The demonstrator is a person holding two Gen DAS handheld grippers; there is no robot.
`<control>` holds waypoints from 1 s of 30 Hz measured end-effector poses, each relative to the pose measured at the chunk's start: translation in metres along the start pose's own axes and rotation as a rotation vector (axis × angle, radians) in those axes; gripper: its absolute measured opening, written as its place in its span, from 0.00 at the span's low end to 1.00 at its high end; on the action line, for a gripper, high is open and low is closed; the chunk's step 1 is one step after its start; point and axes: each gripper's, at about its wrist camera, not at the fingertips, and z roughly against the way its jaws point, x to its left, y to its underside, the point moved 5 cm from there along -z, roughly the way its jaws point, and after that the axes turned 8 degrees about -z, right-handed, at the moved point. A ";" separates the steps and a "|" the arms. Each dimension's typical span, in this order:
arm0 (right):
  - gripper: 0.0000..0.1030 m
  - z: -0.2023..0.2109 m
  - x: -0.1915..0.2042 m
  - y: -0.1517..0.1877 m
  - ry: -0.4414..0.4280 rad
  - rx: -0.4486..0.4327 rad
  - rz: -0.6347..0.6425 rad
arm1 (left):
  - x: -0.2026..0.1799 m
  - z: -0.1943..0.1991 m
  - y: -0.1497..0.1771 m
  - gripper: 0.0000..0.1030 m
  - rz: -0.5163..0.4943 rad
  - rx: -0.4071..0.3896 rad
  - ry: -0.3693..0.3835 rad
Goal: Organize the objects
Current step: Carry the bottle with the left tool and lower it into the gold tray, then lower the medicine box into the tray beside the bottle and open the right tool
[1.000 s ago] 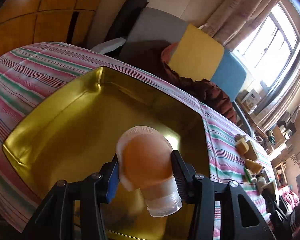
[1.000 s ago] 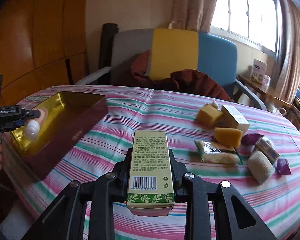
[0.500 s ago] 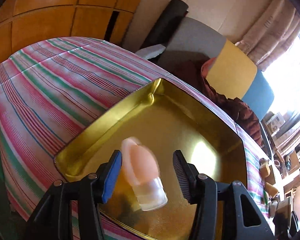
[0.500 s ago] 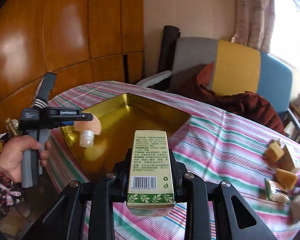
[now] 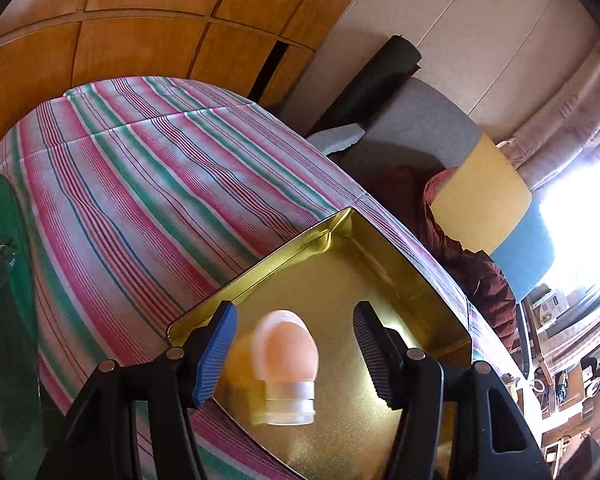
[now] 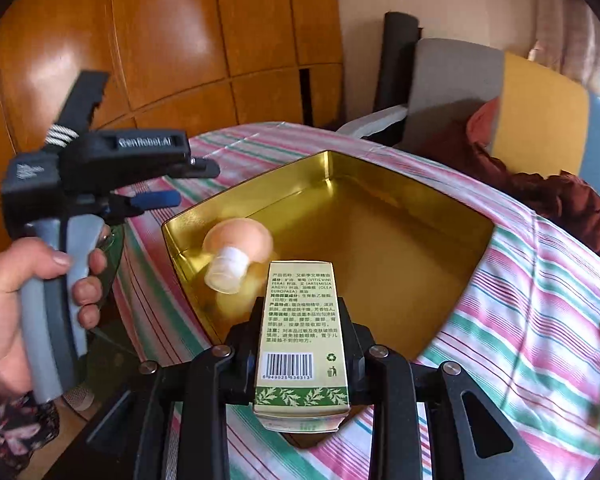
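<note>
A small peach squeeze bottle (image 5: pixel 286 364) with a clear cap lies free in the gold tin tray (image 5: pixel 384 252), near its front left corner; it also shows in the right wrist view (image 6: pixel 236 250). My left gripper (image 5: pixel 294 350) is open, its fingers apart on either side of the bottle, pulled back at the tray's edge. In the right wrist view the left gripper (image 6: pixel 172 184) hangs left of the gold tray (image 6: pixel 440 208). My right gripper (image 6: pixel 302 320) is shut on a pale green box (image 6: pixel 302 340) with a barcode, held above the tray's near edge.
The tray sits on a striped tablecloth (image 5: pixel 140 184) over a round table. A chair with grey, yellow and blue cushions (image 5: pixel 472 184) and a dark red cloth stands behind. Wooden wall panels (image 6: pixel 140 40) are at the left. A green glass surface (image 5: pixel 4 280) lies at the far left.
My left gripper opened and let the peach bottle drop into the tray, then drew back to the left. My right gripper carried the green box leftward to the tray.
</note>
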 end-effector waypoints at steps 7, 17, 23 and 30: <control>0.30 -0.043 0.004 -0.012 0.007 0.085 -0.051 | -0.004 0.011 -0.007 0.59 -0.011 -0.027 -0.008; 0.64 -0.061 0.008 -0.020 0.013 0.088 -0.102 | -0.008 0.008 -0.006 0.59 -0.005 -0.014 0.005; 0.70 -0.036 0.002 -0.013 0.045 0.010 -0.089 | -0.015 0.006 -0.001 0.59 -0.019 -0.005 0.010; 0.74 -0.005 -0.009 -0.010 0.088 -0.053 -0.083 | -0.030 0.003 0.007 0.59 -0.053 0.018 0.024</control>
